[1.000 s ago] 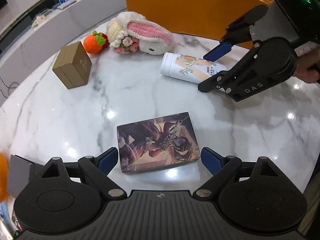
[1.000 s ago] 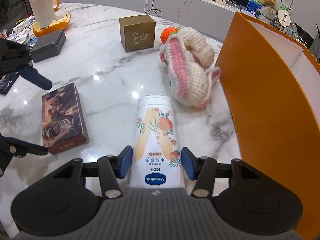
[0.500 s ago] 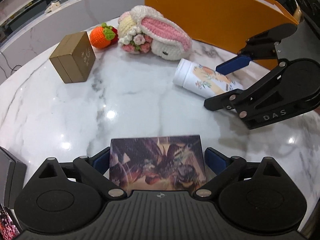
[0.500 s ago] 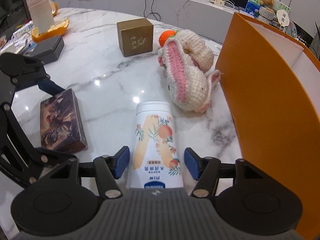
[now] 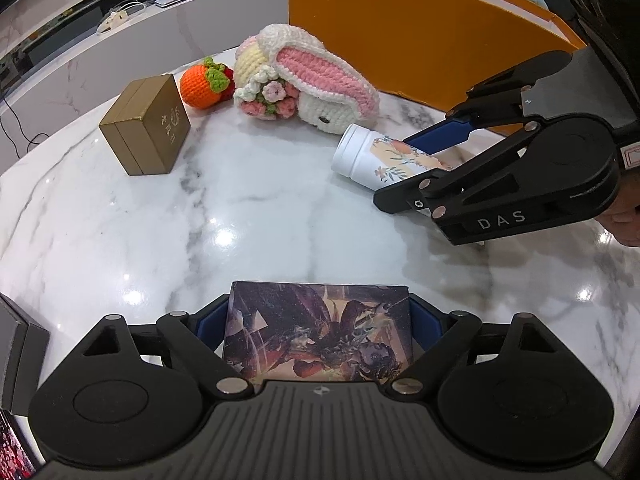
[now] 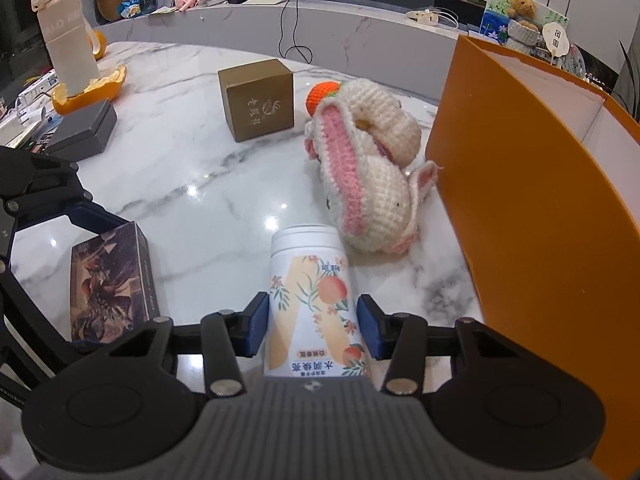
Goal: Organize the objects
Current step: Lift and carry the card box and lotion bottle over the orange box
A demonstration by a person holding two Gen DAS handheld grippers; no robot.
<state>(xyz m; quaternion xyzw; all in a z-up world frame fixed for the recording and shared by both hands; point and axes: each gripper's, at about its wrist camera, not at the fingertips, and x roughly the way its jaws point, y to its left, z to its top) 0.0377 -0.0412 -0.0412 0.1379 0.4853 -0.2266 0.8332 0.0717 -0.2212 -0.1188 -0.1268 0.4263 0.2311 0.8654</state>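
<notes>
A dark picture box lies flat on the marble table between the fingers of my left gripper, whose blue pads touch its two short sides. It also shows in the right wrist view. A white lotion bottle with peach print lies on its side between the fingers of my right gripper, with small gaps at both pads. The bottle and right gripper show in the left wrist view.
A big orange box stands open at the right. A crocheted bunny, an orange knit fruit and a gold cube box lie beyond. A dark grey case, a pale tumbler and clutter sit far left.
My left gripper moved forward over the picture box and its fingers closed in on the box's sides. My right gripper narrowed around the bottle and stayed in place.
</notes>
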